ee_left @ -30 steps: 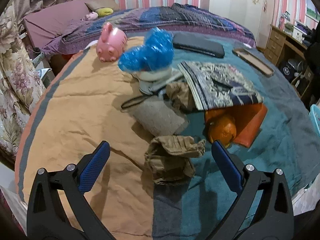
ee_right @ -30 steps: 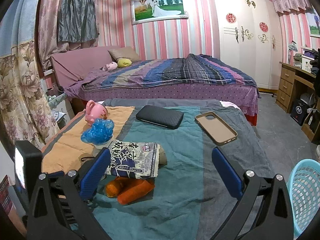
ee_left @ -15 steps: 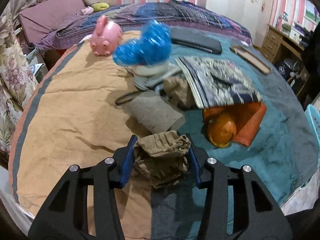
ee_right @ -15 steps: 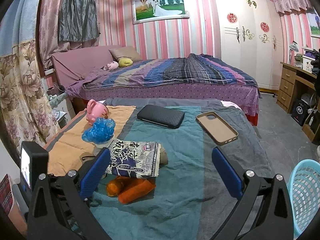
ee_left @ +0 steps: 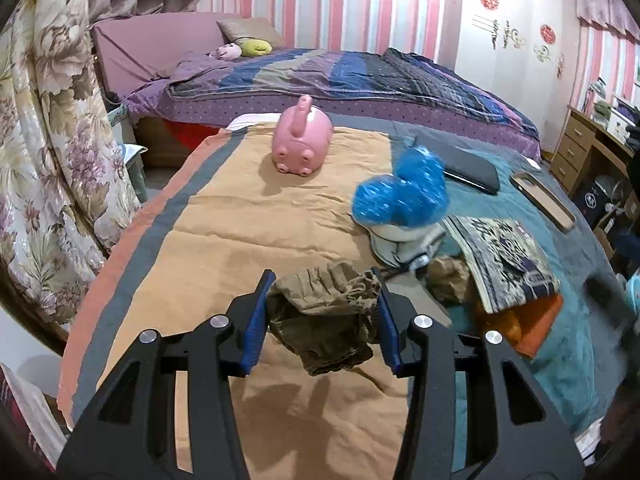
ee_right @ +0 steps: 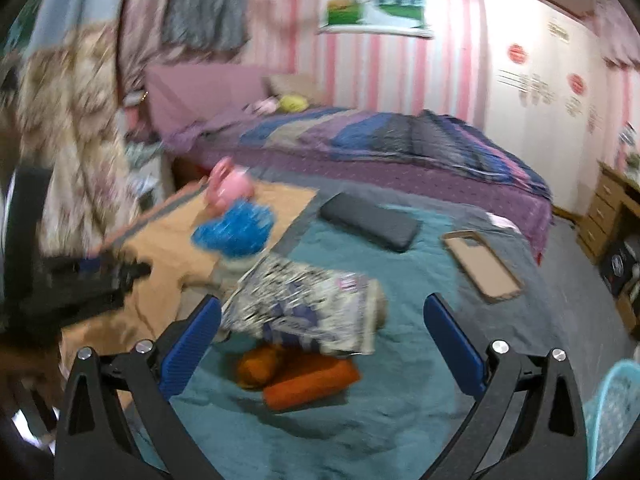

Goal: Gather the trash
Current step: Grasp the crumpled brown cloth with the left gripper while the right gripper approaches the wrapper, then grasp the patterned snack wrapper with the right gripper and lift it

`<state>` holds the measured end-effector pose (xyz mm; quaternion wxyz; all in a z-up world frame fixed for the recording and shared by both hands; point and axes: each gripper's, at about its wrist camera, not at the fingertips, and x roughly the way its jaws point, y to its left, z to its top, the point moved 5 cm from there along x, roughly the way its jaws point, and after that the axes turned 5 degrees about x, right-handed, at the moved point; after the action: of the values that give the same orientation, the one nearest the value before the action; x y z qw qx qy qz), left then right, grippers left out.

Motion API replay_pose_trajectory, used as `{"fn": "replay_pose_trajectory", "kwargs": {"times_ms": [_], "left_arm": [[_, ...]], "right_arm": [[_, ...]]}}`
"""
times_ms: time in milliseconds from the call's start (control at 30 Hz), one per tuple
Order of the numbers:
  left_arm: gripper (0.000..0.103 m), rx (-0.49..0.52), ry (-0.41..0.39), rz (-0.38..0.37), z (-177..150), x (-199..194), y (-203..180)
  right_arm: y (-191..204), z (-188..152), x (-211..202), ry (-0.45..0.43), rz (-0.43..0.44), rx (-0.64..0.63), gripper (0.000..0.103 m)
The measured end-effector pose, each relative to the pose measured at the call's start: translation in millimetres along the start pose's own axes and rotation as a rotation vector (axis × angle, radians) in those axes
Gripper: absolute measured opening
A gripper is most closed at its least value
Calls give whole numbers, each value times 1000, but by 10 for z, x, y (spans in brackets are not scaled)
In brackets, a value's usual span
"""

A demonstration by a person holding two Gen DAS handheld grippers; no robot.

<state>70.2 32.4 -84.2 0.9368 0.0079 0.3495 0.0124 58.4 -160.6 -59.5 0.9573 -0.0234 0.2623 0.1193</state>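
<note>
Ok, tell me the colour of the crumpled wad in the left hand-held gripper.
Olive-brown wad; clearest in the left wrist view.

A: Where's the crumpled brown paper wad [ee_left: 326, 316]?

B: Clamped between the left hand-held gripper's [ee_left: 323, 318] blue pads, lifted off the orange cloth, its lower folds hanging loose.

Left of the blue bag [ee_left: 402, 194] the tan cloth [ee_left: 256, 232] lies bare up to the pink pig [ee_left: 302, 145]; right of the bag, a magazine [ee_left: 504, 258], orange things [ee_left: 532, 322] and a phone case [ee_left: 544, 200] crowd the way
</note>
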Motion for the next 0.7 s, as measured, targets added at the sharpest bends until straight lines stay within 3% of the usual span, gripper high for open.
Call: {"fn": "replay_pose_trajectory", "kwargs": {"times_ms": [133, 433, 500, 567, 700], "left_arm": [[45, -28, 0, 1, -4, 11, 72], [45, -33, -1, -14, -29, -7, 114], [46, -32, -3, -17, -29, -11, 106], [46, -33, -6, -19, -23, -19, 100], [46, -43, -15, -27, -5, -42, 111]], "right_arm": [[323, -134, 154, 42, -5, -148, 99], [438, -258, 540, 86, -113, -311, 97], [414, -265, 596, 100, -121, -314, 84], [369, -248, 622, 112, -130, -291, 56], [288, -189, 578, 111, -96, -227, 26]]}}
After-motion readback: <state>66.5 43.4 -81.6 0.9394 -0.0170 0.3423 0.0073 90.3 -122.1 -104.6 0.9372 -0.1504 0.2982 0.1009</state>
